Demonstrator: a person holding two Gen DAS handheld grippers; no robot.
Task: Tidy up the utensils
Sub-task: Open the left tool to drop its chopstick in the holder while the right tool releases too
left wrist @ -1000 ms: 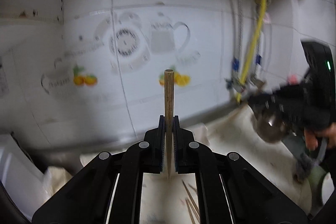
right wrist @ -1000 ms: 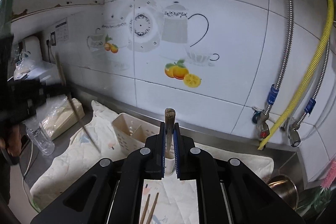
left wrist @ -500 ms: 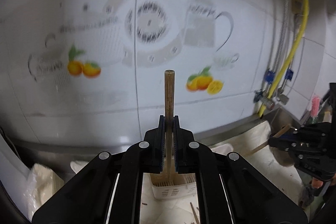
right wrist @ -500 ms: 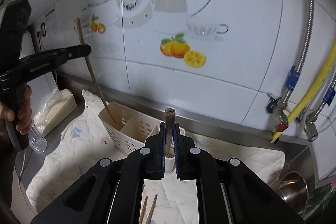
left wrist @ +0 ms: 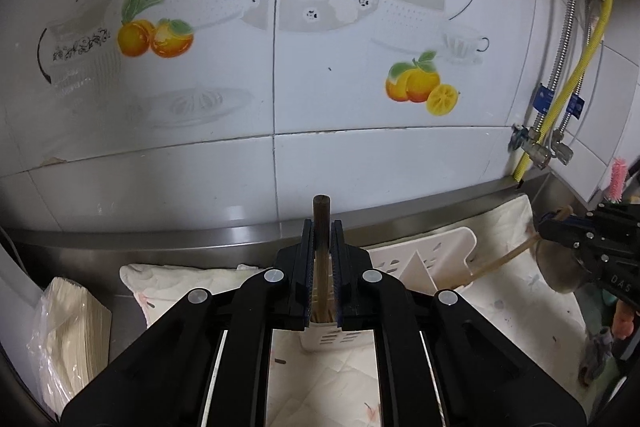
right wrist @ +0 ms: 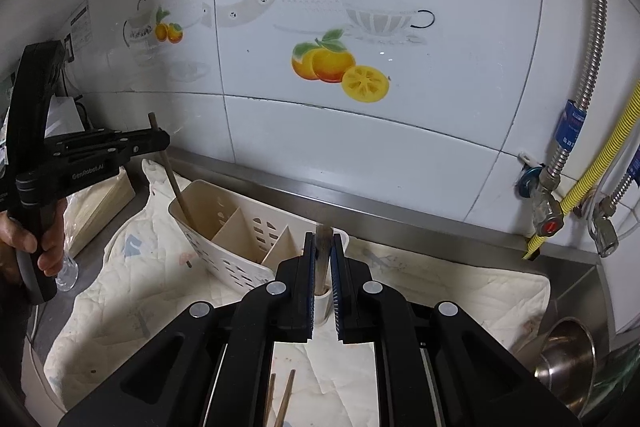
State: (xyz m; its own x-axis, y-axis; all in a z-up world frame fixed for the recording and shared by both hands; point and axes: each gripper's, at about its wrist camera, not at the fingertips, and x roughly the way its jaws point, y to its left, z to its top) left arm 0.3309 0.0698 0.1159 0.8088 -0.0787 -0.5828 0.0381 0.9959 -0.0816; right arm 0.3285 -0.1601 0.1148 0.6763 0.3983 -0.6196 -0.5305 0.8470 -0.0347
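Your left gripper clamps a wooden chopstick upright between its pads, the stick's lower end dropping into the left-most compartment of the white slotted utensil caddy, as the right wrist view shows from the side. Your right gripper is closed on a second chopstick, its top poking just above the jaws and its lower end reaching down at the caddy's right-hand end; which compartment it enters cannot be made out. In the left wrist view the right gripper appears at the far right with its chopstick slanting down toward the caddy. That caddy lies on a cream quilted cloth spread over the steel counter, against a tiled wall printed with oranges and teapots. Two loose chopsticks rest on the cloth just below your right gripper. A steel bowl sits at the right.
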